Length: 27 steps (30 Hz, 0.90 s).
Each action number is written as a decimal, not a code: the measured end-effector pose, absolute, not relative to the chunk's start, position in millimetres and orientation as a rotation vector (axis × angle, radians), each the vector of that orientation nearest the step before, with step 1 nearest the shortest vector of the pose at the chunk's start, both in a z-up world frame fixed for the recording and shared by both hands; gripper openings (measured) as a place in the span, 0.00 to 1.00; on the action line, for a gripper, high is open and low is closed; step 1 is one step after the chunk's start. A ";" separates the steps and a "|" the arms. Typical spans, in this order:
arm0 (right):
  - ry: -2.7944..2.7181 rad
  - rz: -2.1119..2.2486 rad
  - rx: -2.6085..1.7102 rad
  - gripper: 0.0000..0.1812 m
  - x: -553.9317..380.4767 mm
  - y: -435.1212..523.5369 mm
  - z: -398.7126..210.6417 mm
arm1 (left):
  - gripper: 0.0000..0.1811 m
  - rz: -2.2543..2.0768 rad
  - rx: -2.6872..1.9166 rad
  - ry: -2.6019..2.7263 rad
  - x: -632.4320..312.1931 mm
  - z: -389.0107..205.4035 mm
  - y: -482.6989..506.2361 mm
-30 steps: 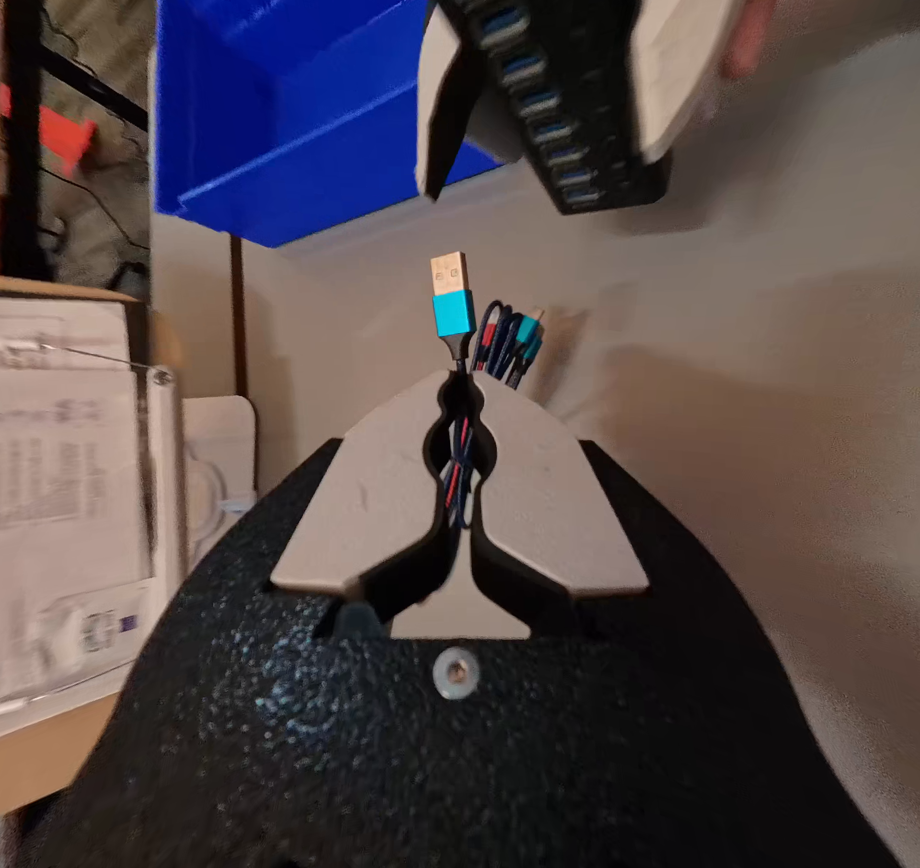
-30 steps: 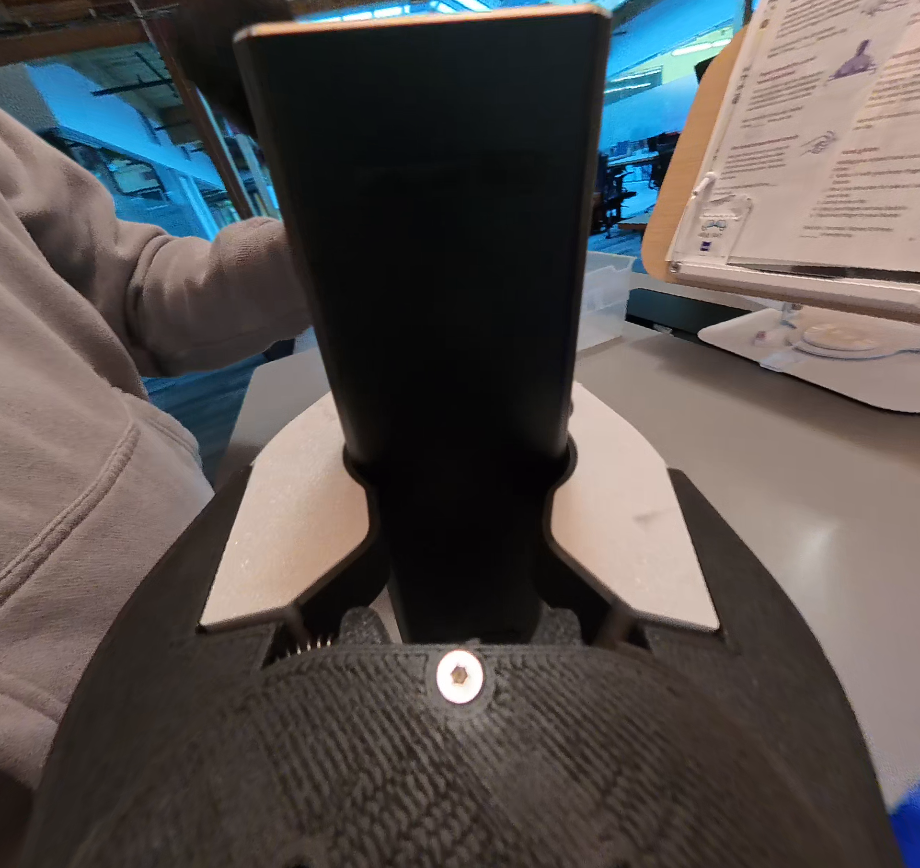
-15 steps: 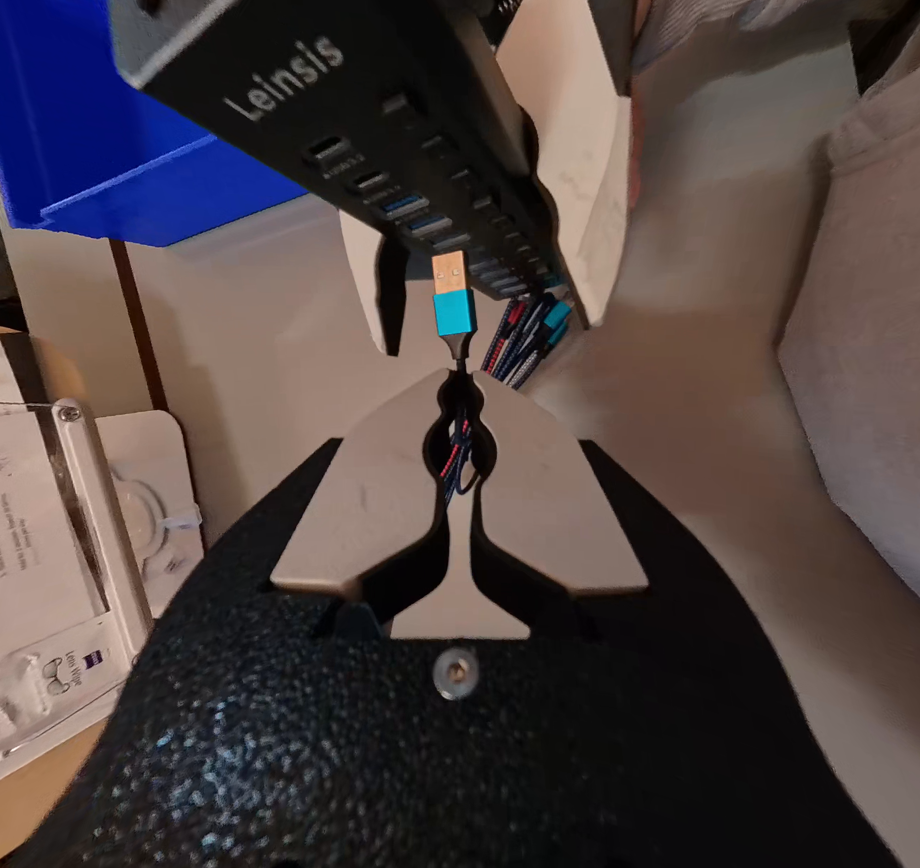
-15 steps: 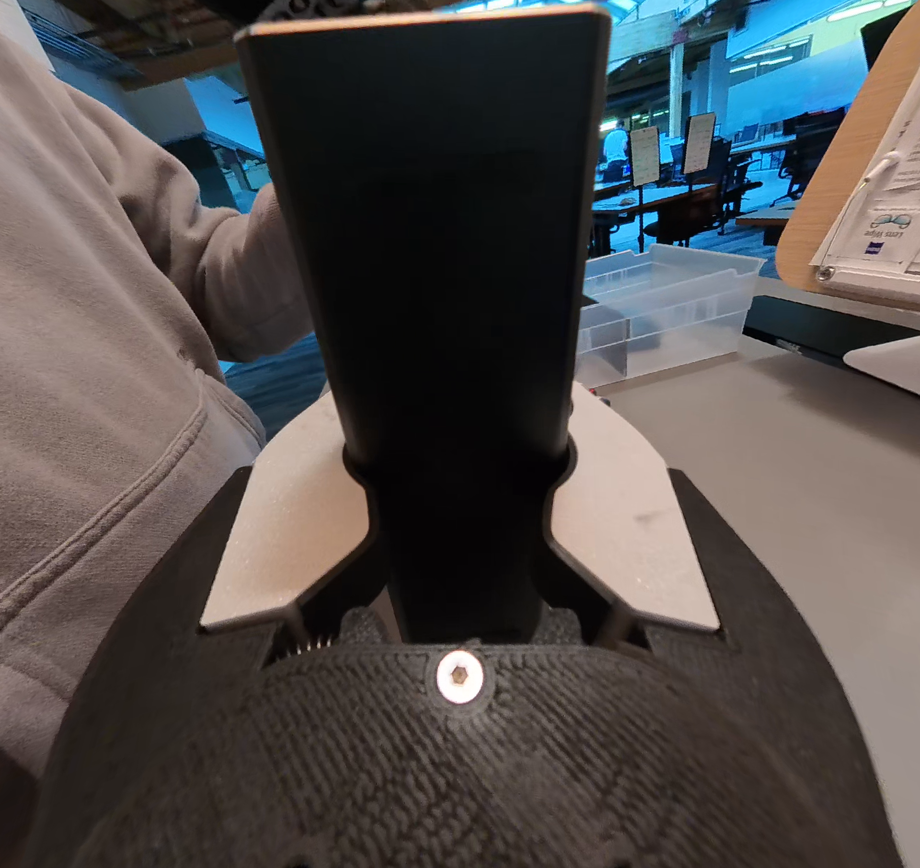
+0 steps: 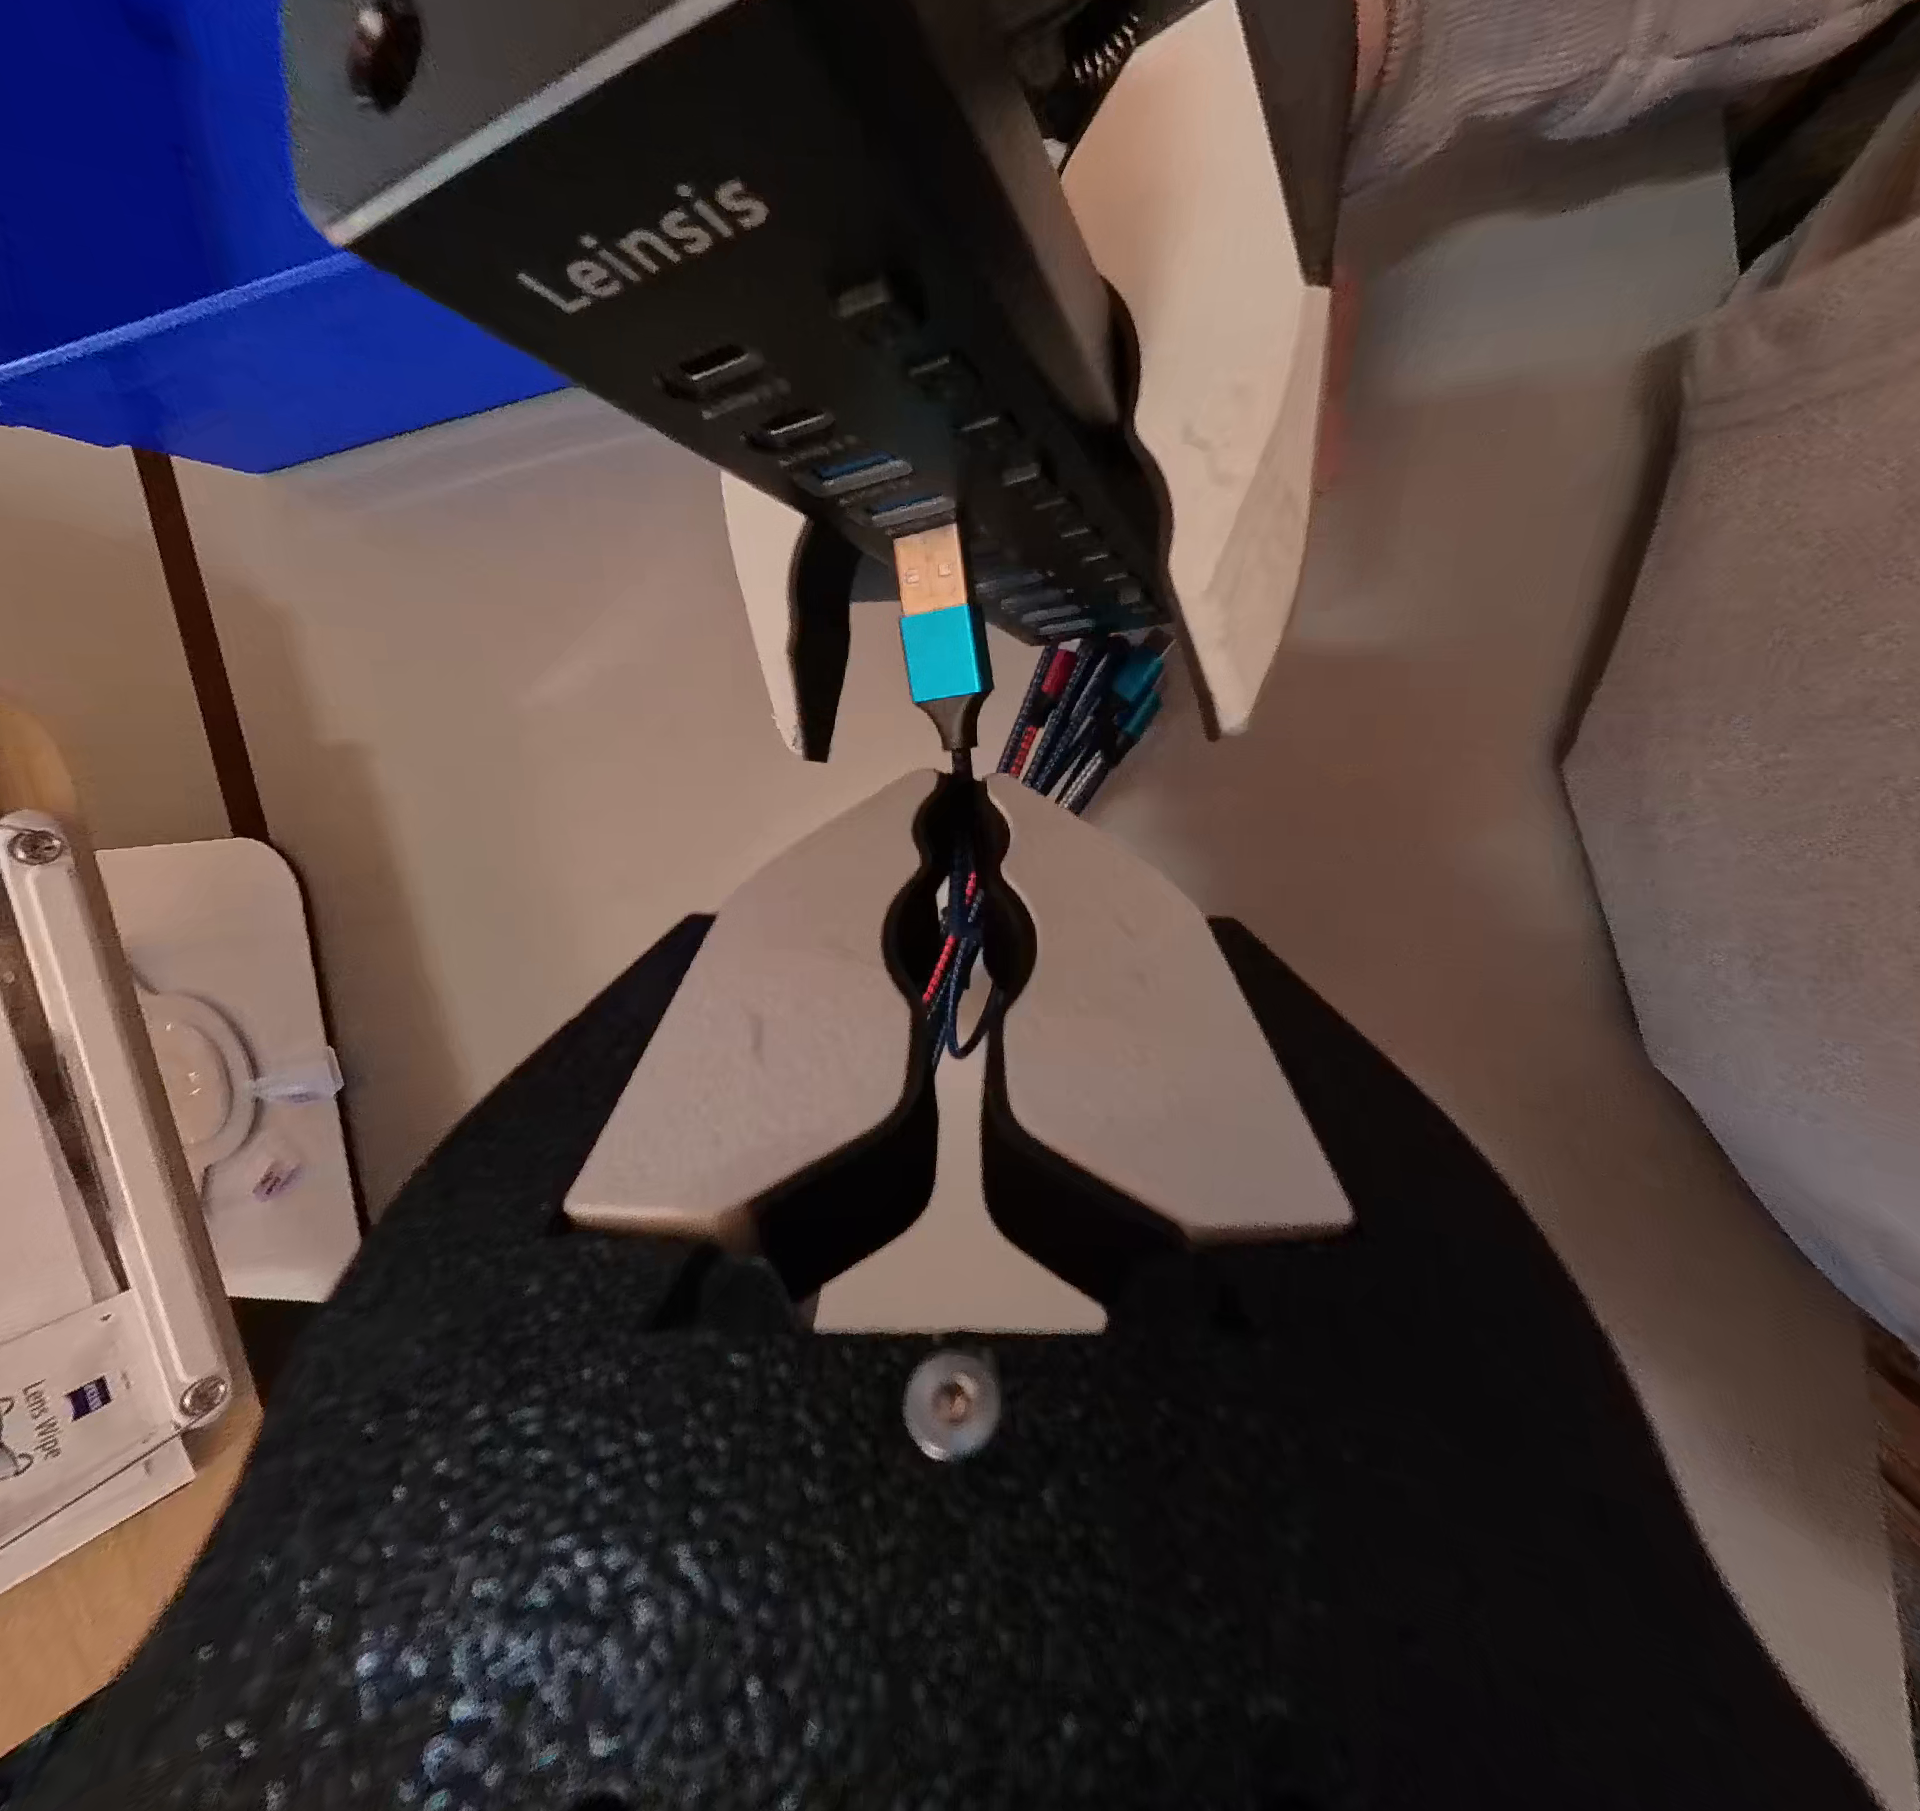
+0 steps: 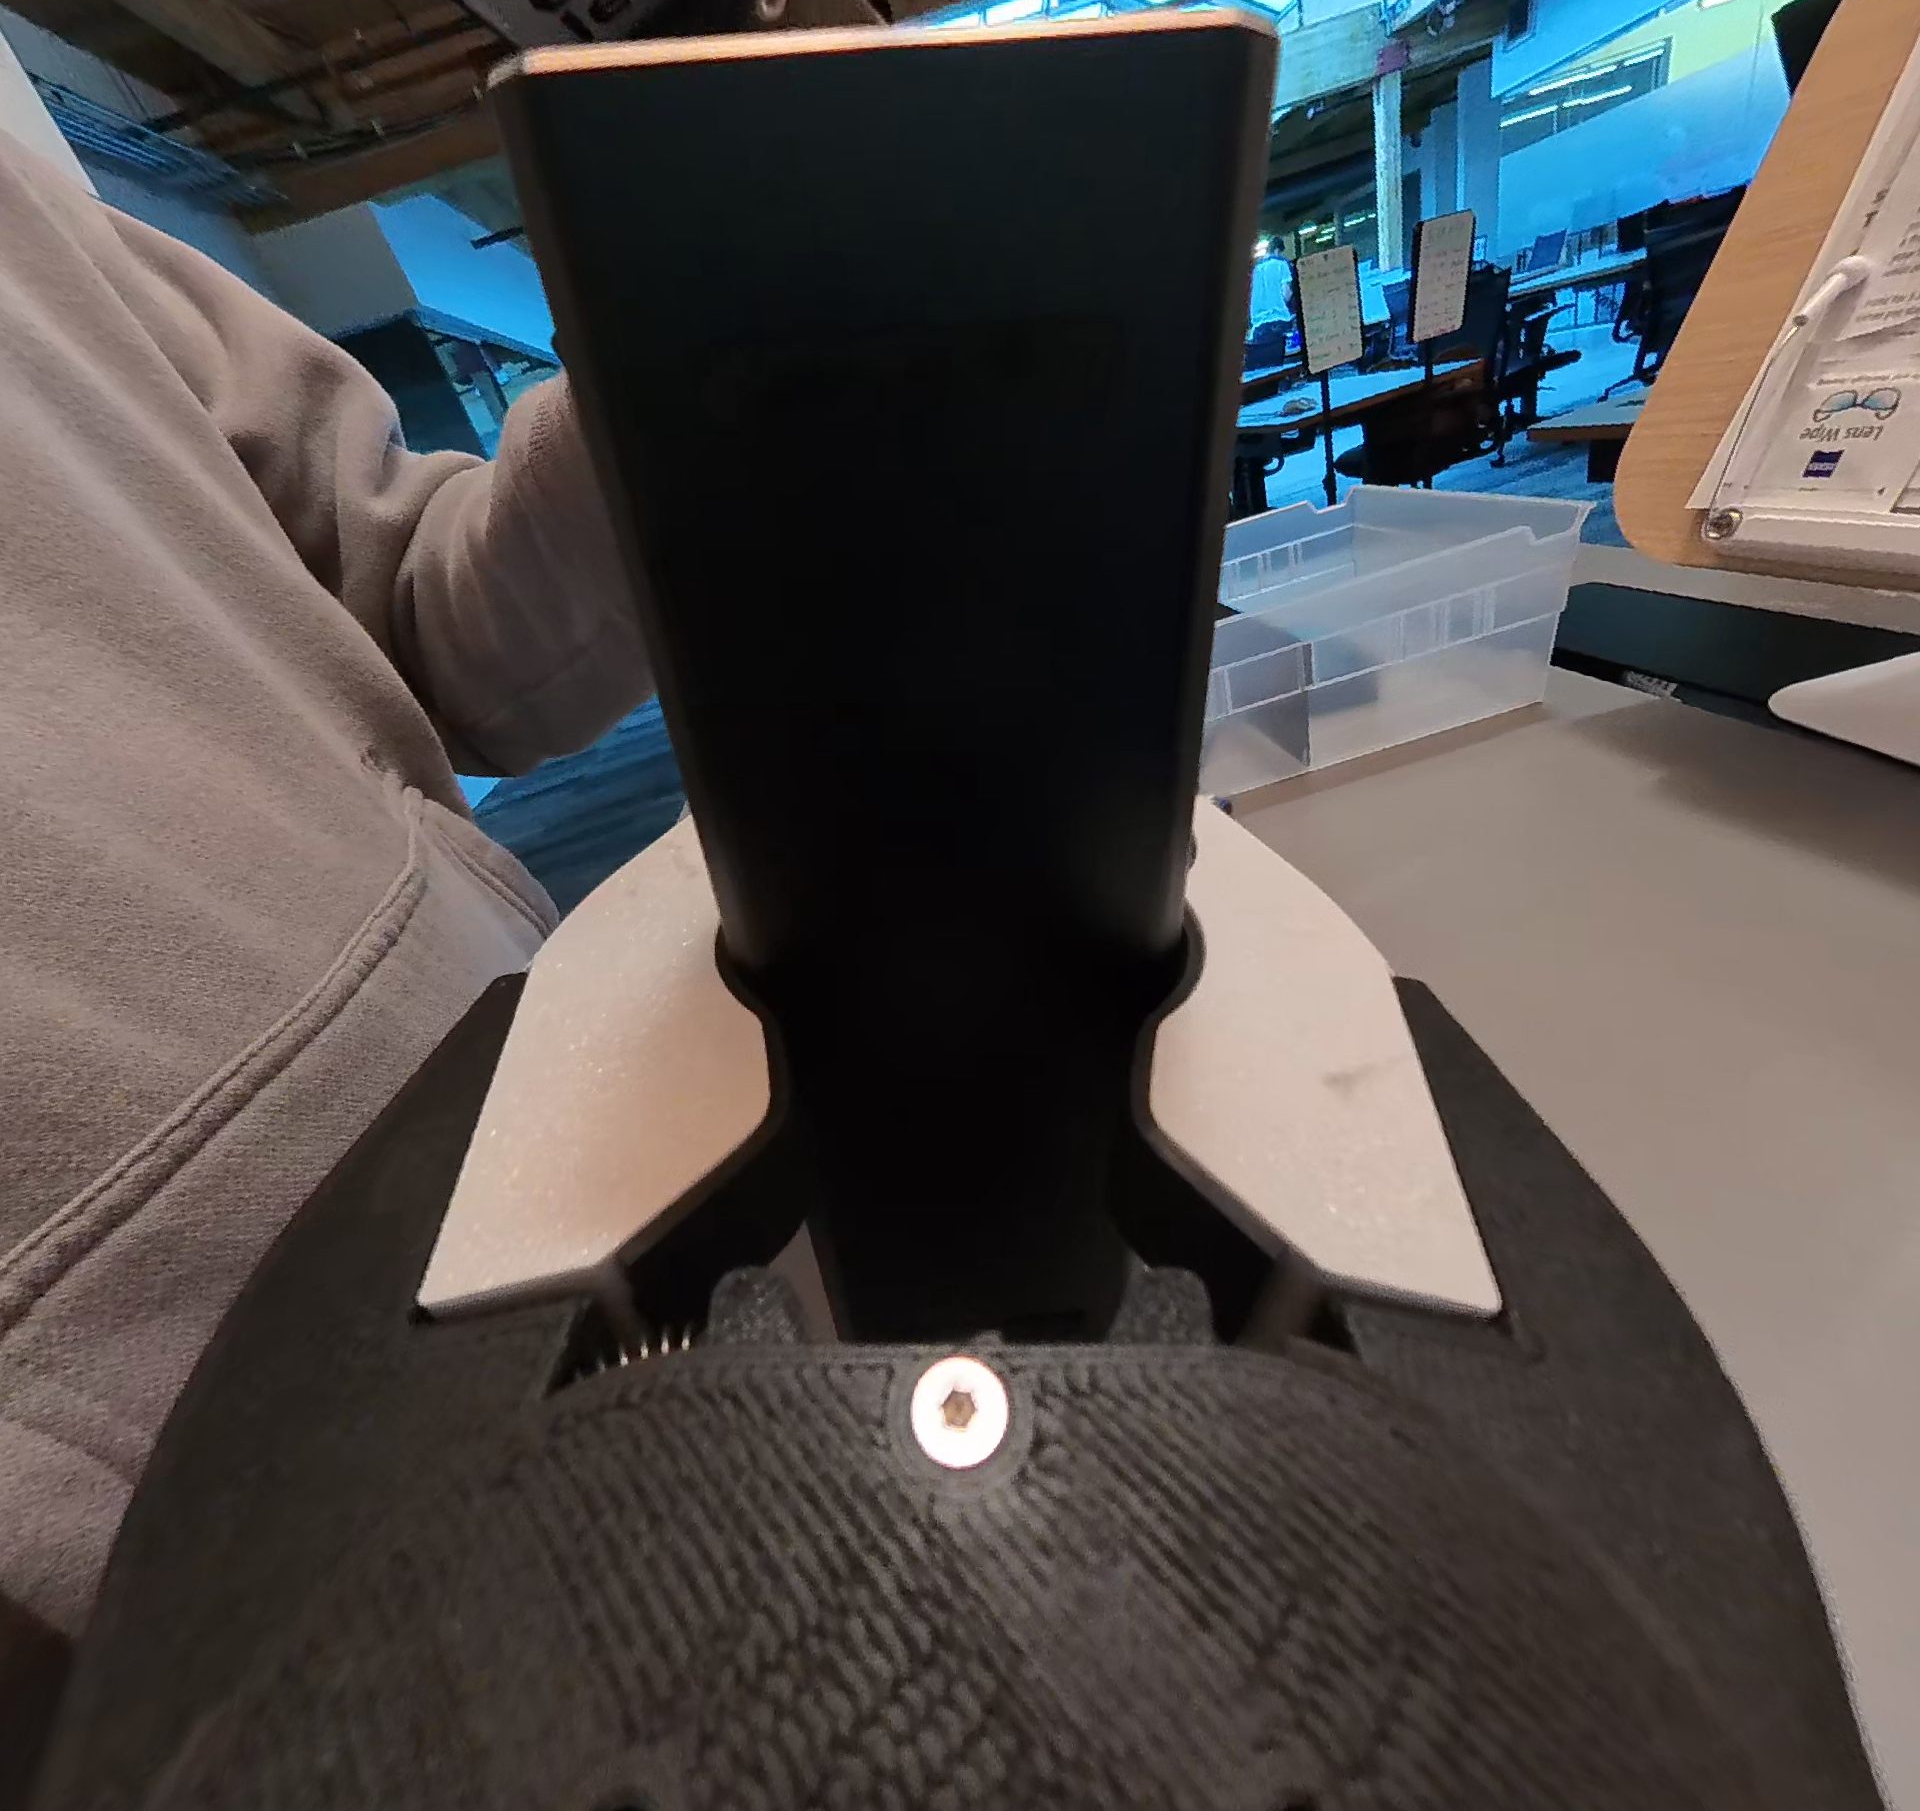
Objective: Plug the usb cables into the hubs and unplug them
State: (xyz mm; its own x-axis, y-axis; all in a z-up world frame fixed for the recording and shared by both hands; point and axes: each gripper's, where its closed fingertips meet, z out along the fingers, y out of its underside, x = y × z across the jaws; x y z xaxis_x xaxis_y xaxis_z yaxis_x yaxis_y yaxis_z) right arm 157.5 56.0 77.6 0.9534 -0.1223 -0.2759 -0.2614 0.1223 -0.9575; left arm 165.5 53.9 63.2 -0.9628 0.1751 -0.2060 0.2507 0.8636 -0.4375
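My left gripper is shut on a braided blue-and-red USB cable. Its teal plug stands up above the fingertips, the metal tip just below a blue port on the black multi-port hub. My right gripper is shut on that hub, which fills the middle of the right wrist view. In the left wrist view the right gripper's fingers clamp the hub from above. The rest of the cable bundle lies on the table behind.
A blue bin stands at the back left. A paper holder on a white base is at the left. A clear plastic tray sits at the table's far edge. A person's grey sleeve is at the right.
The hub has come down and closer over the plug, turning its port side towards it. The plug tip now sits right at a port. The left gripper still holds the cable.
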 end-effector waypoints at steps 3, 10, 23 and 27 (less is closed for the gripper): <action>0.318 0.106 -1.458 0.41 157.2 56.7 76.9 | 0.01 -0.665 0.342 2.899 163.3 59.7 54.7; 0.325 0.089 -1.471 0.40 158.3 54.7 75.4 | 0.01 -0.682 0.296 2.917 163.7 61.4 52.3; 0.333 0.077 -1.359 0.41 160.8 45.8 89.7 | 0.01 -1.256 0.077 2.851 163.6 74.2 36.2; 0.303 0.065 -1.365 0.41 158.0 48.4 94.5 | 0.06 -1.554 -0.006 2.796 158.9 85.4 32.2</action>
State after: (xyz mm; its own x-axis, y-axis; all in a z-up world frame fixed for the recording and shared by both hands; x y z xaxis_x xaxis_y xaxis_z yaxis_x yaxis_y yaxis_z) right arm 158.0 48.4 94.5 0.9593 -0.1297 -0.2509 -0.2209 0.2091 -0.9526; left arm 158.9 32.2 85.4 -0.9983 0.0246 0.0519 -0.0311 0.5281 -0.8486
